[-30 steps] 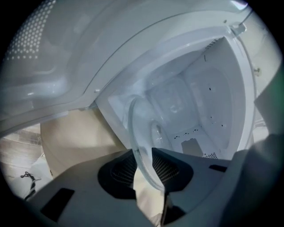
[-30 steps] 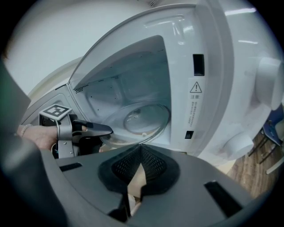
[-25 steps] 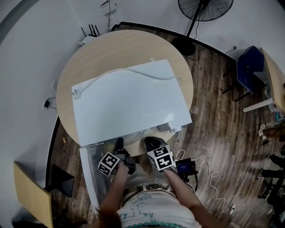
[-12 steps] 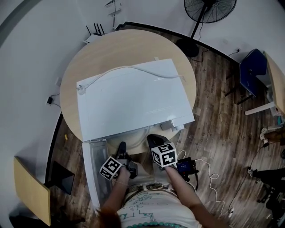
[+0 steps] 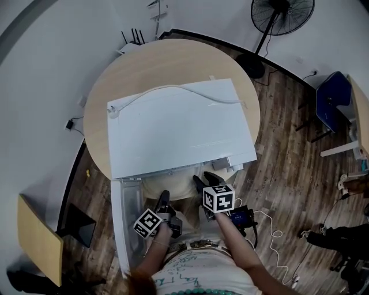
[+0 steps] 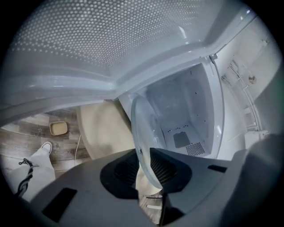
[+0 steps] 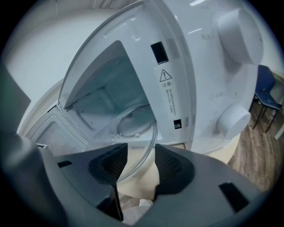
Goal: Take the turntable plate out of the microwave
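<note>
The white microwave [image 5: 179,127] stands on a round wooden table [image 5: 150,63], its door [image 5: 124,224] swung open to the left. The clear glass turntable plate [image 6: 144,133] is out at the cavity's front opening, standing on edge in the left gripper view. My left gripper [image 6: 144,170] is shut on the plate's rim. My right gripper [image 7: 140,164] has the opposite rim of the plate [image 7: 133,128] between its jaws; they are opening and the pads [image 7: 171,162] stand off the glass. In the head view both grippers, left [image 5: 164,199] and right [image 5: 204,180], sit just in front of the opening.
The control panel with two knobs [image 7: 233,119] is right of the cavity. A white cord [image 5: 167,91] lies on the microwave's top. A standing fan [image 5: 279,14] and a blue chair [image 5: 330,106] stand on the wooden floor, and a small device with a cable [image 5: 242,216] is by my right hand.
The right gripper's jaws have come apart from the plate's rim. Both hands and the plate have drawn back from the cavity towards me.
</note>
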{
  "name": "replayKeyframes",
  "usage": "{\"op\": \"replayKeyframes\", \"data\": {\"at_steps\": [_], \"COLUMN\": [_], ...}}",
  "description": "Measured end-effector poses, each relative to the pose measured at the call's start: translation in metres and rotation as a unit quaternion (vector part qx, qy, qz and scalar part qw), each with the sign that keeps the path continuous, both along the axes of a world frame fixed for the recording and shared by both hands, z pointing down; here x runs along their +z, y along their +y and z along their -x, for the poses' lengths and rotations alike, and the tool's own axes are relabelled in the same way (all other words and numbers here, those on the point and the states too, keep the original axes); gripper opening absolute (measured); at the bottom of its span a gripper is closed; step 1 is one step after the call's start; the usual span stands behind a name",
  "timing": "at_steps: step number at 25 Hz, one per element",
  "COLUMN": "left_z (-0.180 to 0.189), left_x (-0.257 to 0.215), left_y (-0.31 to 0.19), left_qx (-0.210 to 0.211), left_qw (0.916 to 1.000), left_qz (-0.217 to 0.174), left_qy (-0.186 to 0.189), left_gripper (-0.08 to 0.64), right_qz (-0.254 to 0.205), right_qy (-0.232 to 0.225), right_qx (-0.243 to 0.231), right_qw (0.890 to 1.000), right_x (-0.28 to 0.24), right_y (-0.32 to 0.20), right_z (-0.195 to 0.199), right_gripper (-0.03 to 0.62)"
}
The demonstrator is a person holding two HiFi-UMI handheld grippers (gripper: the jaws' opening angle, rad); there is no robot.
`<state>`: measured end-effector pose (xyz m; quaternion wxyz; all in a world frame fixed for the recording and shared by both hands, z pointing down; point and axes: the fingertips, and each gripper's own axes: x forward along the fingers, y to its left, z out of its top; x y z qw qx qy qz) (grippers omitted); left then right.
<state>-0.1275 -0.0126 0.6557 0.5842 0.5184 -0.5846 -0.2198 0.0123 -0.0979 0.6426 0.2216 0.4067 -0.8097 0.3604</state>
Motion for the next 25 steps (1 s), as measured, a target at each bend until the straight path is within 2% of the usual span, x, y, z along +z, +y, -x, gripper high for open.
{"op": "replayKeyframes", "data": {"at_steps": [9,17,21,25], "left_z": [-0.007,-0.01,-0.012,-0.011], "left_x": [0.004,0.004,0.011,0.015], "left_y": [0.019,0.029,0.032,0.032], "left_qx": [-0.004,-0.004,-0.003,0.0], "left_qw": [0.9999,0.9997,0.9994,0.9991], "left_qz": [-0.001,0.0,0.011,0.02], "left_qy": [0.017,0.022,0.032,0.036], "left_gripper": [0.083,0.083,0.086,0.091], "right_qz": [0.065,0.082,0.087,0.104], "right_qy": [-0.059,-0.09,-0.095,-0.098], "right_qx": [0.005,0.0,0.009,0.015], "right_qw": [0.996,0.993,0.992,0.99], "right_x": [0.018,0.021,0.023,0.024], "right_y": [-0.002,-0.009,-0.016,-0.016], "right_z": [0.002,0.014,0.016,0.017], "right_gripper": [0.209,0.21,0.168,0.155]}}
